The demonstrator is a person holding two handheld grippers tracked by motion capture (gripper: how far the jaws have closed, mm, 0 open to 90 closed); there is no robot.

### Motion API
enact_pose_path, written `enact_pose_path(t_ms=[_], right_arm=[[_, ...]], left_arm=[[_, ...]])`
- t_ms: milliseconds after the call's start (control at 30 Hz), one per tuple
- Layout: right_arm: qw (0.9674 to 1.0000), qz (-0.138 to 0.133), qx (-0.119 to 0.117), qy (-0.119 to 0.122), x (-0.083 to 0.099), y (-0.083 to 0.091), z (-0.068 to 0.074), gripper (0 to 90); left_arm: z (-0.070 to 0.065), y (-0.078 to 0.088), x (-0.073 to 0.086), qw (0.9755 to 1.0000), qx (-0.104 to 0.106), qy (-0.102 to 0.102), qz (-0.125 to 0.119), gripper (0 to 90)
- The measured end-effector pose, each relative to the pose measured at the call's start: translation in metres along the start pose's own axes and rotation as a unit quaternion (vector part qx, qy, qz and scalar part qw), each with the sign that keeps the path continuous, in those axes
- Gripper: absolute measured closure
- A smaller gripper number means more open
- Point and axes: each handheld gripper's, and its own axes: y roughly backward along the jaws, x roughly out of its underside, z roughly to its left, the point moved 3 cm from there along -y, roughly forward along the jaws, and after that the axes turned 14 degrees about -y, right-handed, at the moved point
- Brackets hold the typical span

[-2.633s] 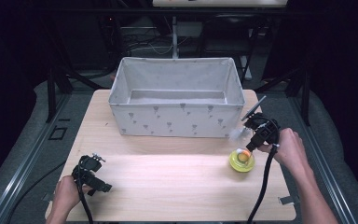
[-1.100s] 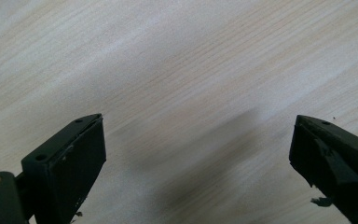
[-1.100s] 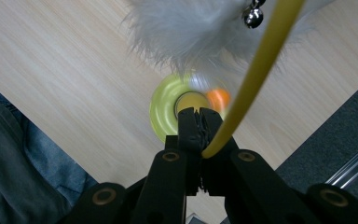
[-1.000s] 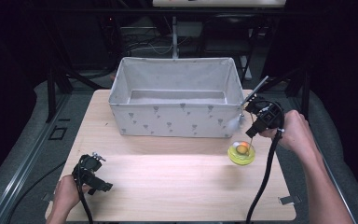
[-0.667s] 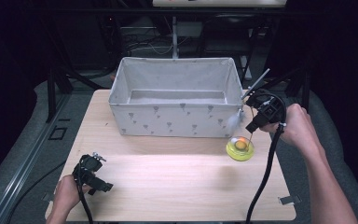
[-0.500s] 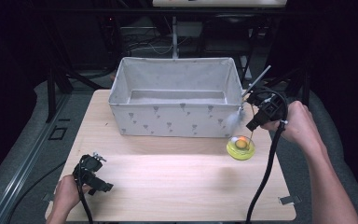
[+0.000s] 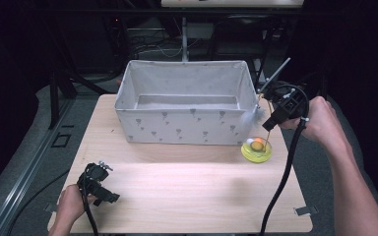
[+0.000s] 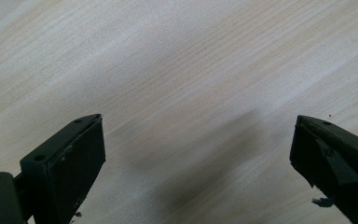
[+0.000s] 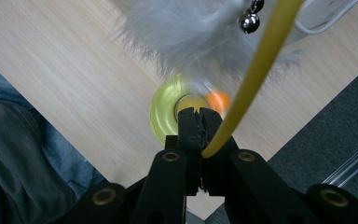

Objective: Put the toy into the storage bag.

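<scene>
The right gripper [image 9: 196,114], clamped on the cat wand [image 9: 261,60], should lift its feathers [image 7: 250,116] clear over the fabric bin [image 7: 187,129] rim; the left gripper [image 8: 198,154] rests open.

Cat wand [image 9: 256,65]: thin yellow rod, tilted, with grey-white feather tuft [image 7: 250,117] and small silver bell [image 9: 249,21] at its end, tuft at 11 o'clock of the yellow ring toy [image 7: 256,149]. Ring toy: flat on table, orange ball in its track.
</scene>
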Motion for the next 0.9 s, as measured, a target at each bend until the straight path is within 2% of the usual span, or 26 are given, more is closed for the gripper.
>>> enact_pose_path(t_ms=[333, 467, 900], right_arm=[[0.9999, -0.013, -0.005, 0.002, -0.007, 0.014, 0.003, 88.2], [0.9999, -0.011, 0.002, 0.013, -0.01, 0.019, 0.003, 88.2], [0.9997, -0.021, -0.002, 0.016, -0.018, 0.036, 0.006, 88.2]], left_arm=[[0.0, 0.0, 0.0, 1.0, 0.003, -0.002, 0.0, 3.4], [0.0, -0.001, 0.0, 1.0, 0.003, -0.004, 0.001, 3.5], [0.0, -0.001, 0.0, 1.0, 0.005, -0.005, 0.001, 3.5]])
